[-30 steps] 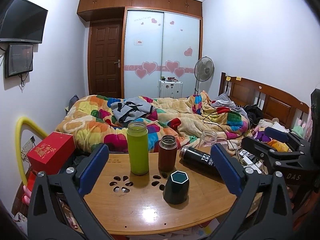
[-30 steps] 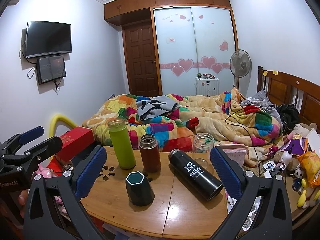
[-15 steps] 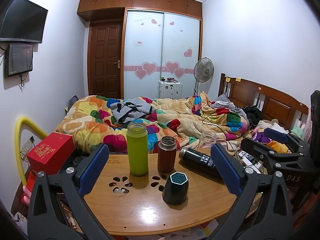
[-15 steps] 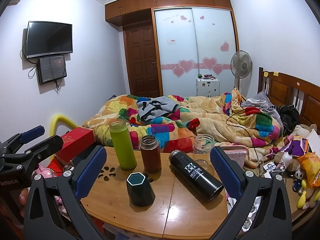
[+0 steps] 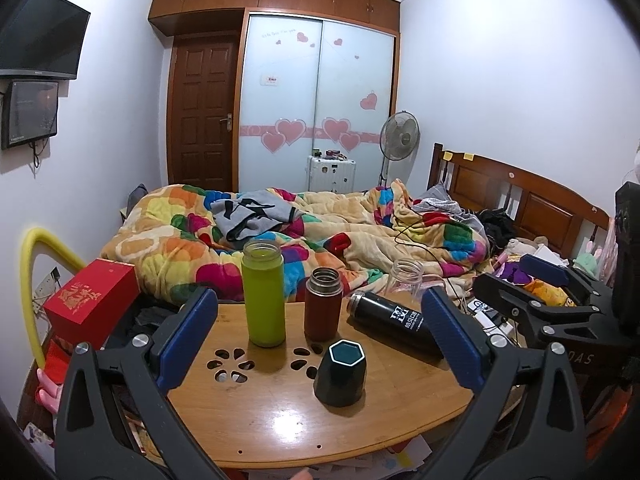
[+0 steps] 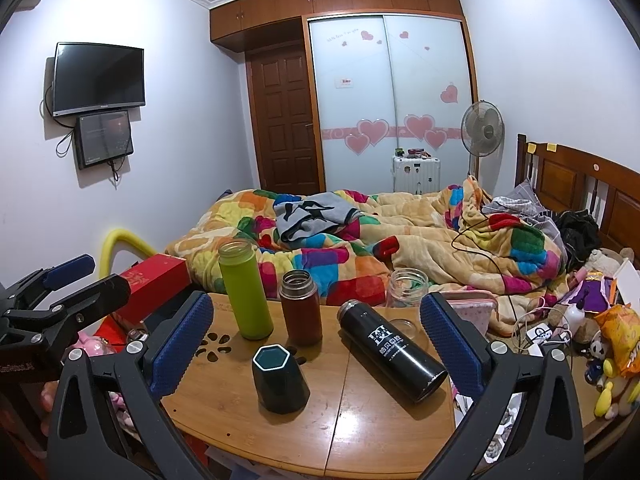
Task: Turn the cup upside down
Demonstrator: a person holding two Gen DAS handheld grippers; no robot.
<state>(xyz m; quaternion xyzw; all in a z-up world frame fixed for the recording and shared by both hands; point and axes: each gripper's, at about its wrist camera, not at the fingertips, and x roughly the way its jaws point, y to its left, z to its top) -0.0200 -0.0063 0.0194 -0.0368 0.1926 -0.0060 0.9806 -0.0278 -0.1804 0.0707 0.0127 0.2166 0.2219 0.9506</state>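
A cluttered bedroom fills both views, with a bed (image 5: 360,232) under a bright patchwork quilt behind a round wooden table (image 5: 280,420) that sits nearest the cameras. On the table stand a tall green bottle (image 5: 264,294) and, just to its right, a shorter brown flask (image 5: 323,304), both upright and without lids; a clear glass jar (image 6: 407,289) stands further back, and a black flask (image 6: 392,350) lies on its side to the right, its mouth pointing toward the bed. The cup (image 5: 341,372) to be flipped is a small dark hexagonal one, upright with its open mouth facing up, so its long axis is vertical; it stands in front of the brown flask, apart from it and from the black flask. The left gripper (image 5: 320,344) has its blue-padded jaws spread wide and holds nothing; in its view the cup sits low and slightly right of centre between the fingers. The right gripper (image 6: 316,344) is likewise wide apart and empty; in its view the cup (image 6: 280,378) lies left of centre, closer to the left finger. Neither gripper touches the cup. The cup looks about equally near to both, though it is better centred for the left one. Turning it over probably calls for a grasp across its sides, then a roll of the wrist.
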